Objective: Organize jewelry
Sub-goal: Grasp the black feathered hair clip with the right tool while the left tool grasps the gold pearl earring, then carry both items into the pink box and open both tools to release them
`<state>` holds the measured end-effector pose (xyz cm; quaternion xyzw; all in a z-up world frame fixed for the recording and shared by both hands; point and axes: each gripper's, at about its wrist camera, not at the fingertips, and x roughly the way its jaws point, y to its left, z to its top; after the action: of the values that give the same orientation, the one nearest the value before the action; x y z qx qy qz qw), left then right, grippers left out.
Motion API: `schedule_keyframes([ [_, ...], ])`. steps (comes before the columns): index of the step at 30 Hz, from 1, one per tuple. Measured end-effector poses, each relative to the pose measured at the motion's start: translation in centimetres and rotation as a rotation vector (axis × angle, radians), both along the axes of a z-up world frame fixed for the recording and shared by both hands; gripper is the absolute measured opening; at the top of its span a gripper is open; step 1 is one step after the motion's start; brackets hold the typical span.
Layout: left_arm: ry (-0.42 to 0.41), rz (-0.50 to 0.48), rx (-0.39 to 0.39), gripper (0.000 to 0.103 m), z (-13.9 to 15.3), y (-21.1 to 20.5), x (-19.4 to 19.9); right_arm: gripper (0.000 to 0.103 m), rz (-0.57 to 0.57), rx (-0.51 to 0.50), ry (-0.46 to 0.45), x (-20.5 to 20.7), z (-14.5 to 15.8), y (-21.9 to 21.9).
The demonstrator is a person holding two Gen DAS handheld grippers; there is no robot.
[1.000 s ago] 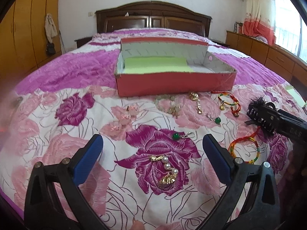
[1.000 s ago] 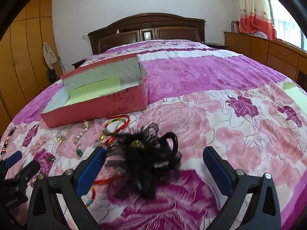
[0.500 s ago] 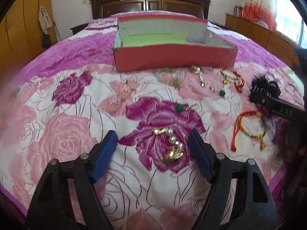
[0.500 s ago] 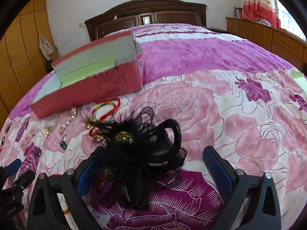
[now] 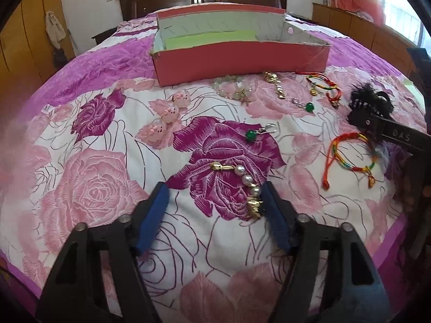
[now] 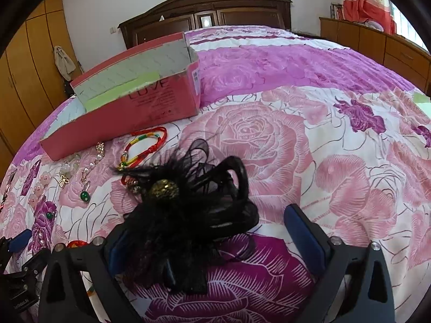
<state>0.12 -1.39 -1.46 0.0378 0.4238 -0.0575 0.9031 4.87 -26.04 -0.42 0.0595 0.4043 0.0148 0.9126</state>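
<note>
We see the pearl and gold bracelet [image 5: 243, 188] lying on the bedspread [image 5: 89, 188] between the two blue pads of the left tongs [image 5: 214, 200]. Its gold end touches or almost touches the right pad [image 5: 272, 210], while the left pad stays apart from it. These tongs have just been closing, but they are not yet clamped on the bracelet.

Just ahead of the left tongs lies a green bead earring [image 5: 256, 133]. Farther ahead we find pink beads [image 5: 171, 111], a pale bead bracelet [image 5: 233, 88], a gold chain [image 5: 277, 84] and a red woven cord [image 5: 323, 86]. Behind all of these stands the open red box [image 5: 237, 59], with a green sheet inside. To the right of the left tongs lies a rainbow cord bracelet [image 5: 347, 158].

The right tongs [image 6: 215, 239] stand wide apart around the black feather hair piece [image 6: 188, 210]. Its feathers cover the left pad, so we cannot tell if that pad touches it; the right pad [image 6: 304, 231] is clearly apart from it. The red box [image 6: 121, 107] stands ahead and to the left of these tongs.
</note>
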Motion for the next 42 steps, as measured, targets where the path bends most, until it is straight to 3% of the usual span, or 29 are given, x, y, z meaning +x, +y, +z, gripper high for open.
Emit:
schedule_keyframes([
  [6, -0.014, -0.039, -0.007, 0.009, 0.6, 0.1, -0.8, 0.075, -0.017, -0.021, -0.044, -1.1, 0.5, 0.0],
  [9, -0.012, -0.046, -0.028, 0.009, 0.8, 0.3, -0.9, 0.060, -0.014, -0.027, -0.062, -1.6, 0.7, 0.1],
  [12, -0.014, -0.054, -0.054, 0.009, 1.2, 0.4, -1.0, 0.055, -0.016, -0.029, -0.078, -2.0, 1.0, 0.1],
  [31, -0.144, -0.076, -0.124, 0.009, 5.7, 0.7, -0.6, 0.055, -0.021, 0.009, -0.244, -5.4, 6.1, -0.1],
  [42, -0.227, -0.075, -0.135, 0.007, 8.5, 0.8, 2.2, 0.055, 0.023, -0.012, -0.373, -5.1, 10.6, 0.8],
])
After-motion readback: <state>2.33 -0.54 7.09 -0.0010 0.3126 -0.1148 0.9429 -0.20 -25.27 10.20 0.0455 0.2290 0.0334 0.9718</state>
